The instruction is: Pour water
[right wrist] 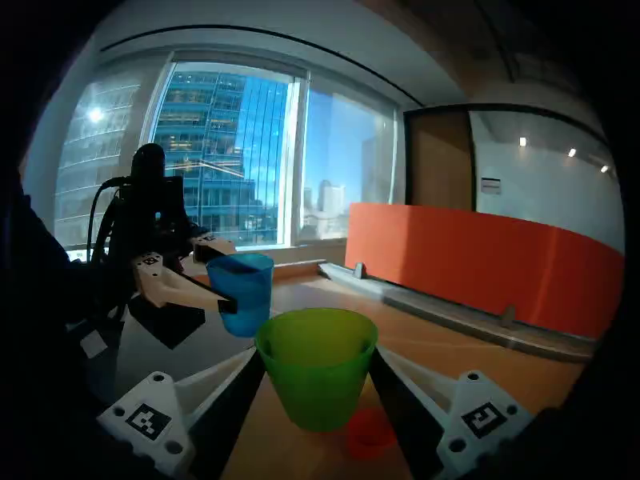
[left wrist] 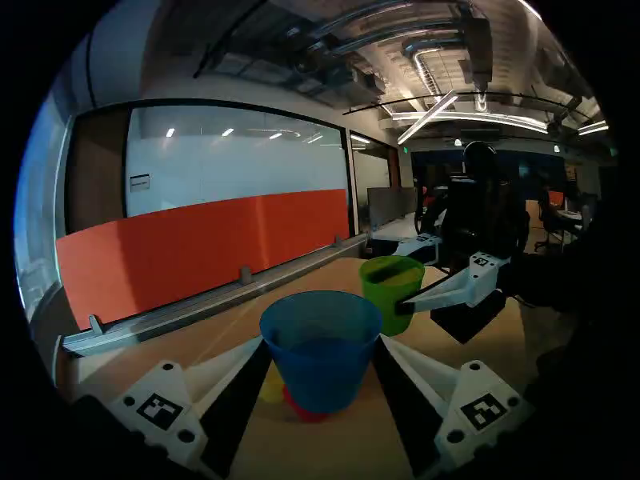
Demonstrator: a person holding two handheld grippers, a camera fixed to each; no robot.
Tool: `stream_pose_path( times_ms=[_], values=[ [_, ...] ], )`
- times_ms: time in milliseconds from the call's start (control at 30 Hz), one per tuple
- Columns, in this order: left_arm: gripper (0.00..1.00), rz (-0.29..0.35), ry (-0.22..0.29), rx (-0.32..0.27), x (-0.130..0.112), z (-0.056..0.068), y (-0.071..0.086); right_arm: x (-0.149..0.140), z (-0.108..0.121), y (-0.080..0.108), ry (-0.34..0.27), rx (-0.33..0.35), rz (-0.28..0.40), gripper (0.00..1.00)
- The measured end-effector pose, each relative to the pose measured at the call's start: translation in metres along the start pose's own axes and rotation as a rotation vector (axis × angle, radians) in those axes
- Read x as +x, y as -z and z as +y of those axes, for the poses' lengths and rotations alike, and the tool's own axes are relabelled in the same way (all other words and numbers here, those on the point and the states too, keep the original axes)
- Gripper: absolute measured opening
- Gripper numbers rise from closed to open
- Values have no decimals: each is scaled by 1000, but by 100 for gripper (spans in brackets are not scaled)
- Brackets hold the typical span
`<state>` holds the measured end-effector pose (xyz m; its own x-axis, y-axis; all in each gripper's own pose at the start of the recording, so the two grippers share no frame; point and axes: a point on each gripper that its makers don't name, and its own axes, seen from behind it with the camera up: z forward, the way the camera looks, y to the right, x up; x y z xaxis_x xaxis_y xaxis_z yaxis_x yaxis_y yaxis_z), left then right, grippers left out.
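Note:
A blue cup [left wrist: 322, 352] stands upright between my left gripper's [left wrist: 320, 364] fingers, which press on both its sides; it hangs above the wooden table [left wrist: 352, 448]. Farther off, the green cup [left wrist: 392, 292] is held by my right gripper [left wrist: 412, 304]. In the right gripper view the green cup [right wrist: 318, 364] sits upright between my right gripper's [right wrist: 316, 376] fingers, both against its wall. Beyond it to the left, the blue cup [right wrist: 240, 292] is held in the left gripper [right wrist: 228, 304]. The two cups are apart. Water level is hard to tell.
A small red cup [left wrist: 308, 410] and a yellow one [left wrist: 272, 390] lie on the table under the blue cup; the red cup [right wrist: 368, 432] also sits below the green cup. An orange divider panel [left wrist: 200, 244] on a metal rail [left wrist: 208, 300] runs along the table's far edge.

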<state>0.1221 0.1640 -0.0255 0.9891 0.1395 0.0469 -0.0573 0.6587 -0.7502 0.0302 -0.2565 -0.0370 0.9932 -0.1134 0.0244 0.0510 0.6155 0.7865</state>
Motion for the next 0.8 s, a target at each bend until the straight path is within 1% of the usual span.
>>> stream_pose_path(
  times_ms=[367, 600, 800],
  values=[
    [84, 50, -19, 19, 14, -7, 2, 15, -3, -11, -4, 9, 45, 90],
    [84, 79, -29, 25, 23, -9, 4, 21, -7, -15, -11, 26, 59, 90],
    [84, 95, -46, 45, 30, -14, 5, 25, -9, -18, -19, 39, 69, 90]
  ],
)
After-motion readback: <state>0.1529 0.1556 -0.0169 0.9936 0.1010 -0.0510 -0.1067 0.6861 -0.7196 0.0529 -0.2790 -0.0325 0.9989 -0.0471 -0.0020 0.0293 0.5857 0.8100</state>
